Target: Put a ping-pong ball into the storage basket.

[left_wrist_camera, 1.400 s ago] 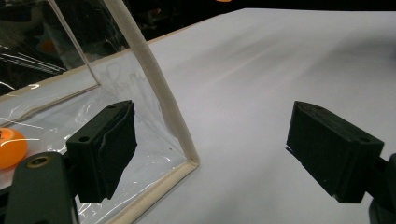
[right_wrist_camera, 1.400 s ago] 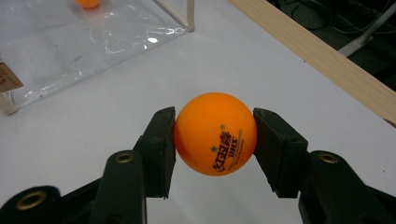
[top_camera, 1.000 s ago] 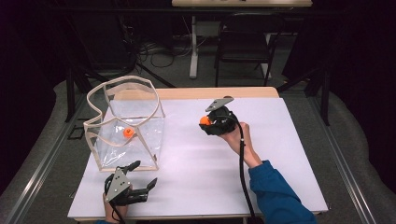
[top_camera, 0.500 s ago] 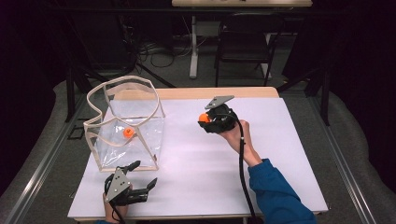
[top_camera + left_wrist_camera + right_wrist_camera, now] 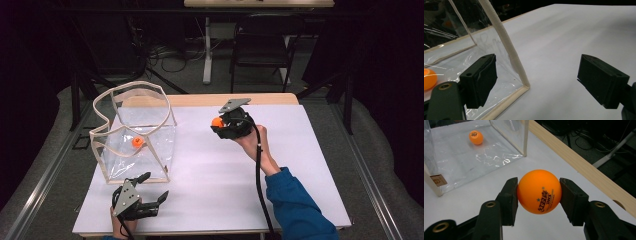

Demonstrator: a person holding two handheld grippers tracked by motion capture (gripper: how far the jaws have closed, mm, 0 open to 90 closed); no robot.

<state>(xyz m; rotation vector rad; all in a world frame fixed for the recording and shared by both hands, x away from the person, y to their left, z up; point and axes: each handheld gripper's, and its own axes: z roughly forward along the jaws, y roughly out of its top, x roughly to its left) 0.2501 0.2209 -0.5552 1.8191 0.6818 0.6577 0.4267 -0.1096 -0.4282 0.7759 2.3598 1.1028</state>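
My right gripper (image 5: 538, 192) is shut on an orange ping-pong ball (image 5: 539, 191) and holds it above the white table, right of a clear bag. In the high view that gripper (image 5: 220, 125) and its ball (image 5: 217, 121) hover near the table's middle back. The clear plastic bag (image 5: 135, 135) with a cream trim stands open at the left, a second orange ball (image 5: 137, 142) lying inside it. The same inner ball (image 5: 476, 137) shows far off in the right gripper view. My left gripper (image 5: 150, 187) rests open at the front left, its jaws either side of the bag's near corner (image 5: 520, 82).
The table (image 5: 310, 165) is covered in white with a wooden back edge (image 5: 200, 100). Beyond it are a chair (image 5: 262, 45), cables on the floor and a table leg (image 5: 206, 50). A blue sleeve (image 5: 295, 205) comes in from the bottom right.
My right gripper with its ball has drifted slightly left and up, toward the bag. The left gripper has stayed still.
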